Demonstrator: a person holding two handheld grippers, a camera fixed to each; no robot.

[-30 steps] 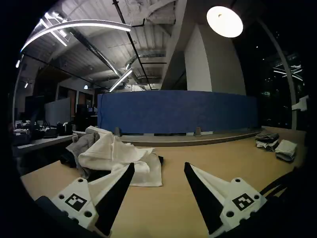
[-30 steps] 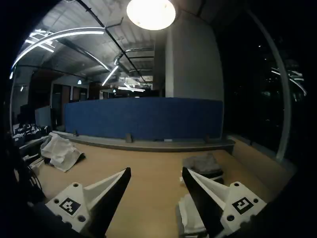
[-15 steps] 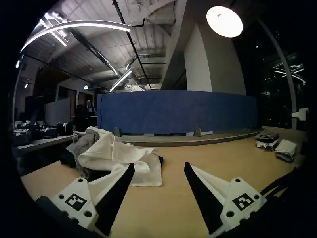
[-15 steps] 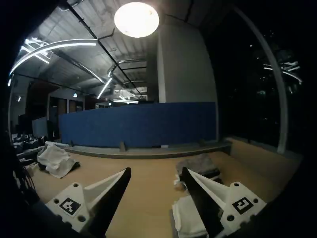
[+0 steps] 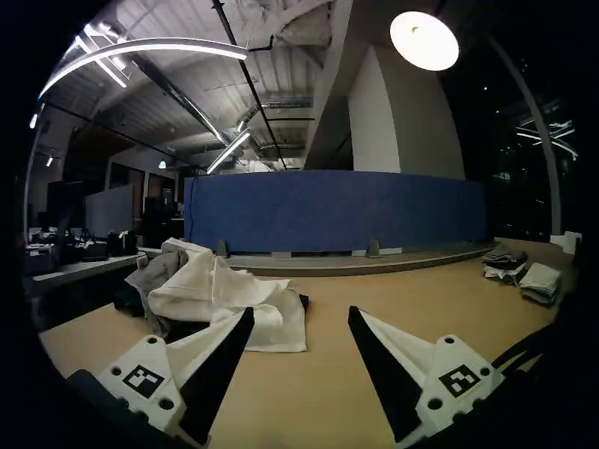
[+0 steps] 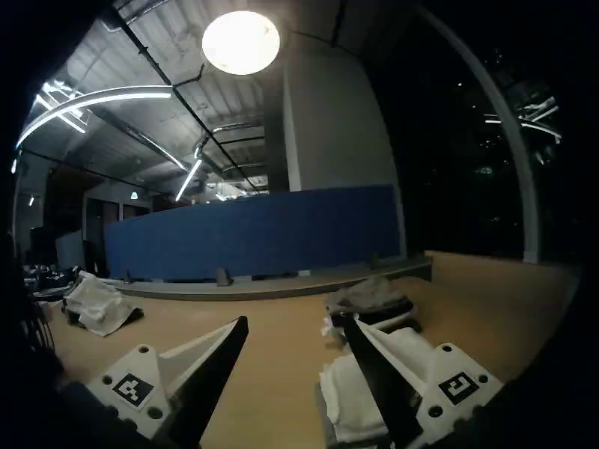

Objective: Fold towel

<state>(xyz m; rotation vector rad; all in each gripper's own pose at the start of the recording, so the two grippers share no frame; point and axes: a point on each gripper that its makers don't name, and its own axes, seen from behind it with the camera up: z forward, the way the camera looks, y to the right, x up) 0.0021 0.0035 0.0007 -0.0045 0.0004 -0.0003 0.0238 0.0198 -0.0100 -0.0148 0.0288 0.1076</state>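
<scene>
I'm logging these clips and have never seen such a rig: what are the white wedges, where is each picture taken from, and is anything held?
Those white wedges belong to two handheld grippers that a person carries, one per hand. Each bears a fisheye camera looking forward between its two prongs. The left gripper faces a crumpled pile of towels on the wooden table. The right gripper faces folded towels. Both are open and hold nothing.

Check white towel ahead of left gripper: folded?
Not folded. The white towel lies crumpled in a heap over a grey cloth, edges loose.
</scene>
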